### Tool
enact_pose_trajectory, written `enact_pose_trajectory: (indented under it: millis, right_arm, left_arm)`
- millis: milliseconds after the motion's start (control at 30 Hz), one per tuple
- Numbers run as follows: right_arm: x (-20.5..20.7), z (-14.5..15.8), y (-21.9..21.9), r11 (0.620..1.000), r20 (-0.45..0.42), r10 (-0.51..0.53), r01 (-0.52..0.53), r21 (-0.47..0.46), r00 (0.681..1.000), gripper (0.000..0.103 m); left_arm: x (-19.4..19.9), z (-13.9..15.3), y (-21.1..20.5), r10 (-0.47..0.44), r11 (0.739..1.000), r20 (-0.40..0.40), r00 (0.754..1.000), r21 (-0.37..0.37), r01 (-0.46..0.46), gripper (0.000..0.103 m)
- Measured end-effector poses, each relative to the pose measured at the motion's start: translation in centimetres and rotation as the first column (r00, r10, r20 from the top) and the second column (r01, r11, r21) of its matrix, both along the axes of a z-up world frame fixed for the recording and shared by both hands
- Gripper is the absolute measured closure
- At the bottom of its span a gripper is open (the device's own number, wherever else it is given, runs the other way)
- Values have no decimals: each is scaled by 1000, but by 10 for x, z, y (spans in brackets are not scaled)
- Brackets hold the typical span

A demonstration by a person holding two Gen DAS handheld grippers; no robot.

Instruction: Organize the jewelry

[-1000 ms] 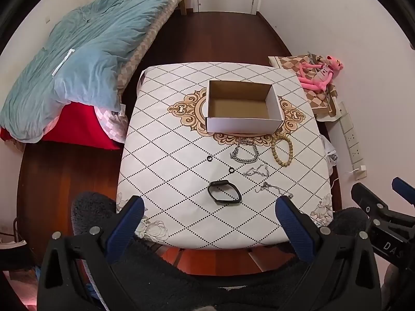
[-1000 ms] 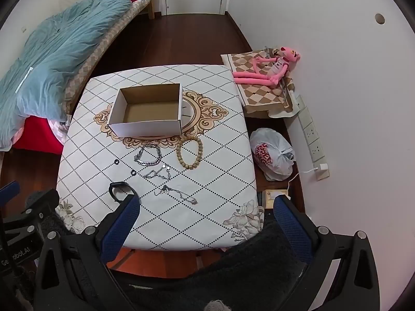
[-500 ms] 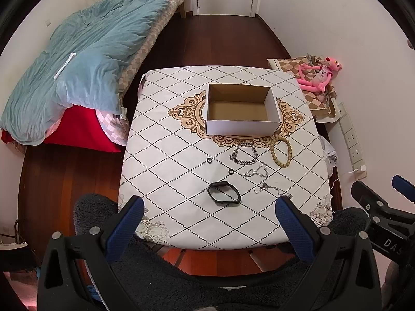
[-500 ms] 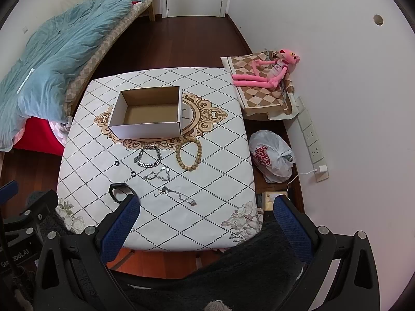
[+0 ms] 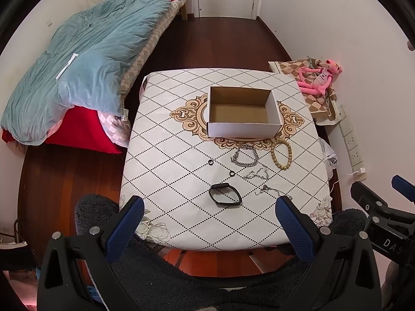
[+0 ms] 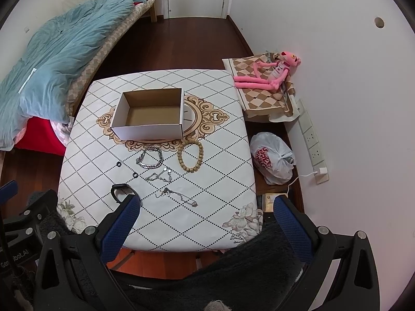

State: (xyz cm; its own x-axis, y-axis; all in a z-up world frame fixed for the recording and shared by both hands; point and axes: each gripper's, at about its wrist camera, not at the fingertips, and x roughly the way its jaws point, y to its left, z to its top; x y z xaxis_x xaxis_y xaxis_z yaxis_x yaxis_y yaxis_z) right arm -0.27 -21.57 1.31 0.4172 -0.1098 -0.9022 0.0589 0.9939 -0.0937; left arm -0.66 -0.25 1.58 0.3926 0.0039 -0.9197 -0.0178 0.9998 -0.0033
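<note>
Jewelry: your bead bracelet (image 5: 281, 155), silver chains (image 5: 245, 155) and black band (image 5: 225, 198) lie near the empty box (image 5: 243, 112).
Handling: chains are limp, slippery; pinch a bunched link.
Grippers: left gripper (image 5: 207, 229) and right gripper (image 6: 205, 226) both gape wide, holding nothing.

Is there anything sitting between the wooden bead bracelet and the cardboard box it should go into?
Nothing visible. The wooden bead bracelet lies on the table just in front of the cardboard box, near its right front corner, and the box is open and empty.
</note>
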Motion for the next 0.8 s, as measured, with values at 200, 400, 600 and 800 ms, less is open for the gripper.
enact_pose_trajectory:
  millis: [200,400,600,800]
  right_arm:
    - [-1,0,2,1000,3,2,-2,-1,1000,0]
    - [-3,1,3,1000,10,8,-8,-1,1000,0]
    - [-2,3,1,1000,15,6,-6,0,1000,0]
    - [-2,2,1,1000,14,7,-7,3,1000,0]
  left_arm:
    - [2,8,-1,4,1000,-1,1000,-3,-4,0]
    - [-1,2,1,-2,1000,4,1000,-5,2,0]
    - [0,1,2,2,1000,2,1000,-7,-2,0]
    - [0,4,0,2,1000,4,1000,-8,-2,0]
